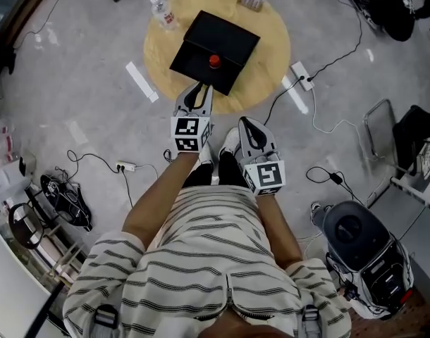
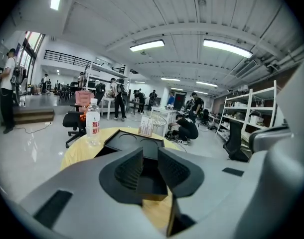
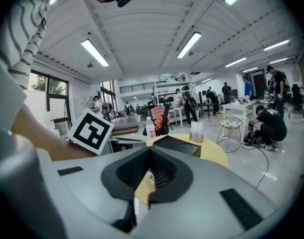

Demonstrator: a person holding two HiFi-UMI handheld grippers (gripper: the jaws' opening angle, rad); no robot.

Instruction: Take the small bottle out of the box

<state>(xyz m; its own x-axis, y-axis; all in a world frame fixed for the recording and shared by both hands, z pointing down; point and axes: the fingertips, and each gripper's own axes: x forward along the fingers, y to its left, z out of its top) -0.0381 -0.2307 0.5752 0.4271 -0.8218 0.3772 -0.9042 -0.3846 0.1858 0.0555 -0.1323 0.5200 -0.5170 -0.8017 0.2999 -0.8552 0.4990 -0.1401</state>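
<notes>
**Left tool lined up on the box, bottle not yet touched**

I have the left gripper [image 1: 199, 89] out in front, at the near edge of the round table [image 1: 268, 20], with its jaws standing apart and nothing between them. In the left gripper view I can see straight through the gap to the black box [image 2: 137, 141], so the tool is aimed where it needs to go. I judge the jaws are parted to be ready to take the bottle.

The small bottle [image 1: 214, 61] sits in the open box with its red cap up, in the half nearest me. It is a little beyond the left jaw tips and nothing is touching it.

The right gripper [image 1: 244, 123] hangs lower and closer to my body, short of the table. Its jaws are closed together on nothing. I read it as held back so the left tool has room; it could steady the box if the box slides.

A water bottle [image 1: 162, 11] stands on the far left of the table, well away from the box and out of the approach line.

I think the next move calls for a short reach forward and down over the box wall, with the jaws straddling the red cap. The risk is catching the box edge and shoving it.
</notes>
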